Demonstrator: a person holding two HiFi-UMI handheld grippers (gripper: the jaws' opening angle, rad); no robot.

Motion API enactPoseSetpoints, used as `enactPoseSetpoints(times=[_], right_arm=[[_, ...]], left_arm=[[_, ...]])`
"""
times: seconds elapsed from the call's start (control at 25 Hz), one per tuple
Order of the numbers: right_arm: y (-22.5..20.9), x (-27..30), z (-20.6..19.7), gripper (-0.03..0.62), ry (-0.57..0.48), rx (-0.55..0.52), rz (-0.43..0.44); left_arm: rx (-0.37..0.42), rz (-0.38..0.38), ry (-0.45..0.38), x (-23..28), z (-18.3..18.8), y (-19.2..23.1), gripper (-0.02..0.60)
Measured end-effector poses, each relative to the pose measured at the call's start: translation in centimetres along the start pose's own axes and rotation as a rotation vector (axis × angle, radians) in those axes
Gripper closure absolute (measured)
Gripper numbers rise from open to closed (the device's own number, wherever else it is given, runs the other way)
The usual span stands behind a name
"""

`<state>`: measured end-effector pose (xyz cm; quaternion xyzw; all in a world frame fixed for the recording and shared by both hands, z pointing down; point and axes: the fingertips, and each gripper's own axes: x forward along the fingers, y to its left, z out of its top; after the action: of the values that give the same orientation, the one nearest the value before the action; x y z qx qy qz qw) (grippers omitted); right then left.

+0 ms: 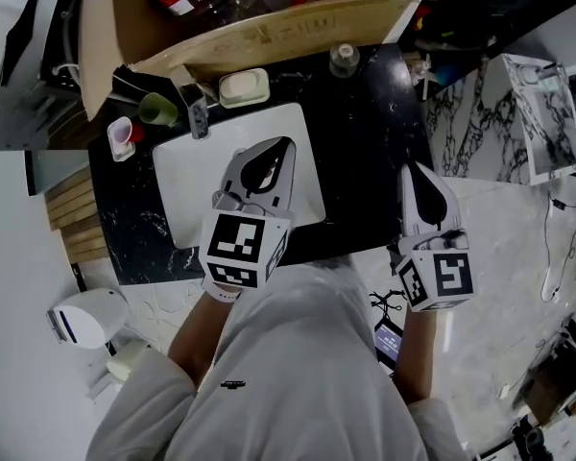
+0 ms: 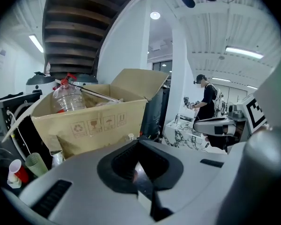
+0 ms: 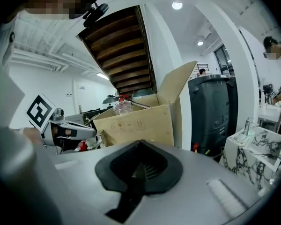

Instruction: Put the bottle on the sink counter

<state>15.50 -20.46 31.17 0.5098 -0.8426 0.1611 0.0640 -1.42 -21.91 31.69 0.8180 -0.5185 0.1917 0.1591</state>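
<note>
The bottle [image 2: 68, 97], clear plastic, lies among others in the open cardboard box [image 1: 269, 32] behind the sink counter [image 1: 365, 161]. A smaller bottle [image 1: 344, 59] already stands on the counter by the box. Left gripper [image 1: 276, 152] hangs above the white basin [image 1: 187, 190], right gripper [image 1: 413, 173] at the counter's right edge. Both claws are pressed together, empty. Judged step: the reach into the box. Recommended: spread the jaws early, pinch the body, set it upright on bare counter, clear of the basin.
</note>
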Motion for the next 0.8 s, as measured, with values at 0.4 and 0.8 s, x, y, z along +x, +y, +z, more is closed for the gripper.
enactPoseSetpoints(times=[0.4,0.8], right_arm=[[0.1,-4.1,1.6,0.583,-0.050,-0.031,-0.042],[0.9,-6.1,1.2,0.583,-0.064,-0.042,-0.022]], left_arm=[[-0.017,-0.018,-0.022,-2.0,0.3,-1.2,0.574],[-0.039,-0.005,-0.054,-4.5,-0.2,-1.7,0.574]])
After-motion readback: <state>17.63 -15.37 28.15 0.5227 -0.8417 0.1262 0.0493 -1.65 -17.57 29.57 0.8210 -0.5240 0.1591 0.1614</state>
